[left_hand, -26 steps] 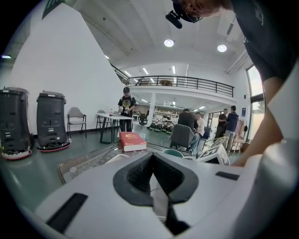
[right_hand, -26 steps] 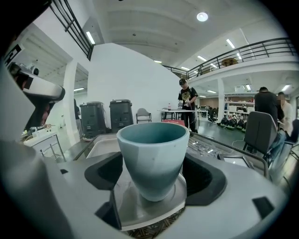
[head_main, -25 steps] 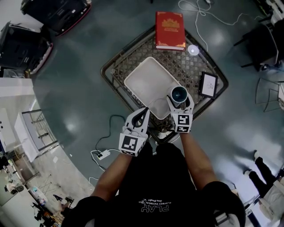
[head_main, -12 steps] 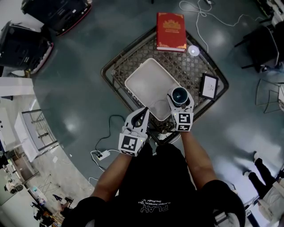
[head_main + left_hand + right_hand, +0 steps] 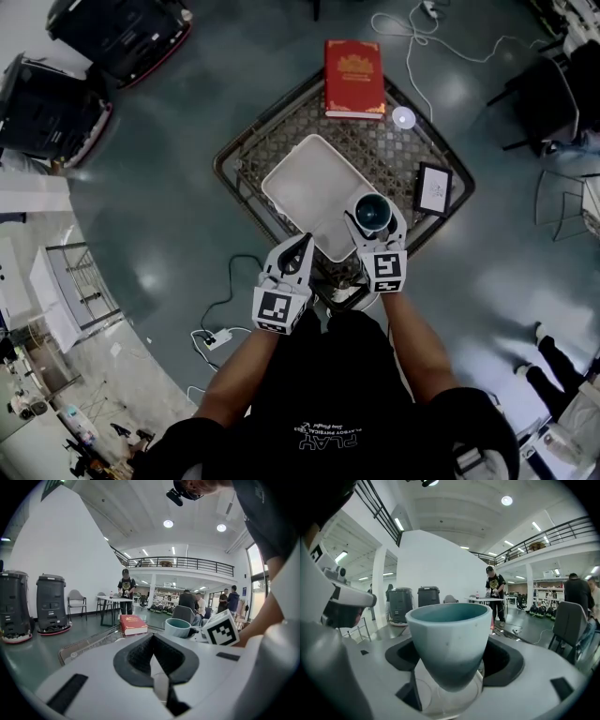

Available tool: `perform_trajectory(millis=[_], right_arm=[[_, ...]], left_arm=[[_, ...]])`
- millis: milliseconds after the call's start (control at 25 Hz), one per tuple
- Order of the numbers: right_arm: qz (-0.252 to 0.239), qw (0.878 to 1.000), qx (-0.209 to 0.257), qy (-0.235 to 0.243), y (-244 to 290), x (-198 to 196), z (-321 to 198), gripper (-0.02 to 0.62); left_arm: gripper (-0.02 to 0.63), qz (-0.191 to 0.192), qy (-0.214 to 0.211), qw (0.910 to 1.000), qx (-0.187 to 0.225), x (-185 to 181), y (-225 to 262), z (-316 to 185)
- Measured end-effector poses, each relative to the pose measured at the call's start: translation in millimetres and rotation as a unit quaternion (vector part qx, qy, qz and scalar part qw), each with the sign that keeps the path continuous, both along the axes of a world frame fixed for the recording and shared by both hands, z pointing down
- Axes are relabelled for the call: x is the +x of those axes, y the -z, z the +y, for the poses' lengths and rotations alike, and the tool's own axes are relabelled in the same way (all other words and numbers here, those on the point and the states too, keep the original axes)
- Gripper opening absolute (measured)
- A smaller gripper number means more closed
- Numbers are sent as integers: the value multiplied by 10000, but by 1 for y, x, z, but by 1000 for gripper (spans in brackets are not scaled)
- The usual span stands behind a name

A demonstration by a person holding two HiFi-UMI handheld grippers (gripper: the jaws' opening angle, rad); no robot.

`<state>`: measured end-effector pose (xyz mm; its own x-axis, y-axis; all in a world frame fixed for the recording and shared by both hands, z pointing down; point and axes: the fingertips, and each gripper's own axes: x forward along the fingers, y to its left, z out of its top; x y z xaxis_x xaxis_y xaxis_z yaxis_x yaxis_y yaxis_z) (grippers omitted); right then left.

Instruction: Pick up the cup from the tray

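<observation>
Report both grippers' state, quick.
Left gripper: closed, empty.
Right gripper: closed on the cup.

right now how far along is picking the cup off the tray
Done: the right gripper is shut on the cup. In hand: the cup is over the near corner of the tray; whether it is off the surface is unclear. Left: carrying it clear. The left gripper is shut and empty.

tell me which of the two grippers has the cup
The right gripper: it is shut on the teal tapered cup, while the left gripper is shut and empty.
</observation>
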<state>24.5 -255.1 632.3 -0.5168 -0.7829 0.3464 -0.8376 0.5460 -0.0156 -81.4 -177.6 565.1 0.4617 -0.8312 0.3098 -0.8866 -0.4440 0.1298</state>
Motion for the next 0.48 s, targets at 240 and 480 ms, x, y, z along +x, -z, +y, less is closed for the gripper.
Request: perform_trajectory(millis=[240,480], right_arm=[[-272,9989,330,210,60,-8,15,374],[-480,9969,570,262,113,-2,32,374]], left_arm=[[0,-10,-61,9998,189,4,18,-5],[0,77,-177,9992,351,15,41,-7]])
